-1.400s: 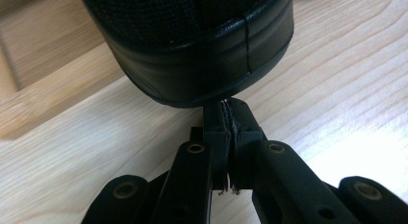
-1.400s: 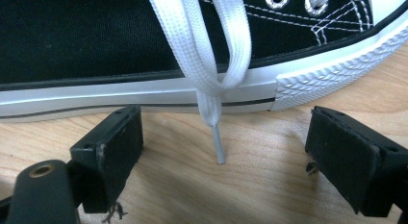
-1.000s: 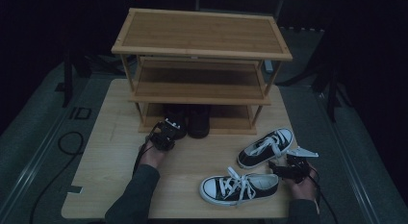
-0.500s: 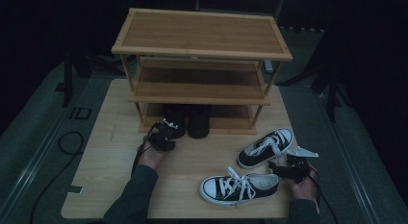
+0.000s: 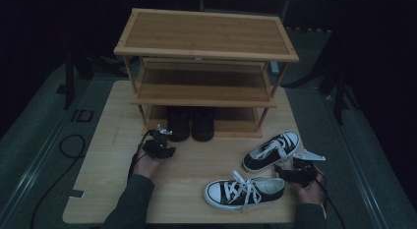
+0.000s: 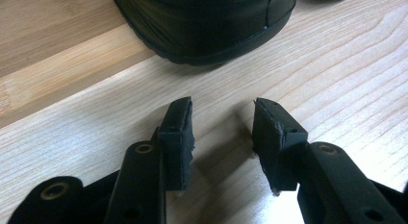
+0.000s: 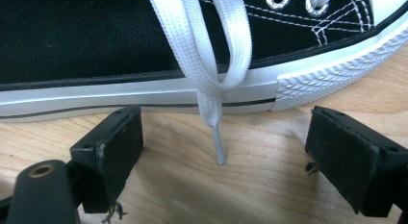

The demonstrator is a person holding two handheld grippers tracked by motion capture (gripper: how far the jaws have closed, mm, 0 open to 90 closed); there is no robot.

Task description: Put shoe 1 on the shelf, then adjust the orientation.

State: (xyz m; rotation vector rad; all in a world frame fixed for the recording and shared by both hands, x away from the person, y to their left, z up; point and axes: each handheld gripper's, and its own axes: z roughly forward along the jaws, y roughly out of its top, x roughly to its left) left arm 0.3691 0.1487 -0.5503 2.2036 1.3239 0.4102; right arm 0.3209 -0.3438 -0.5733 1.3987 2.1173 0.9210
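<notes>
Two open grippers (image 5: 164,140) (image 5: 284,171) beside shoes (image 5: 244,192)

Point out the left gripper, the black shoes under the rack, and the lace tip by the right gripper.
left gripper (image 5: 162,132), high view, between its jaw tips.
black shoes (image 5: 191,125), high view, inner toe edge.
lace tip (image 7: 219,147), right gripper view, grey aglet.
</notes>
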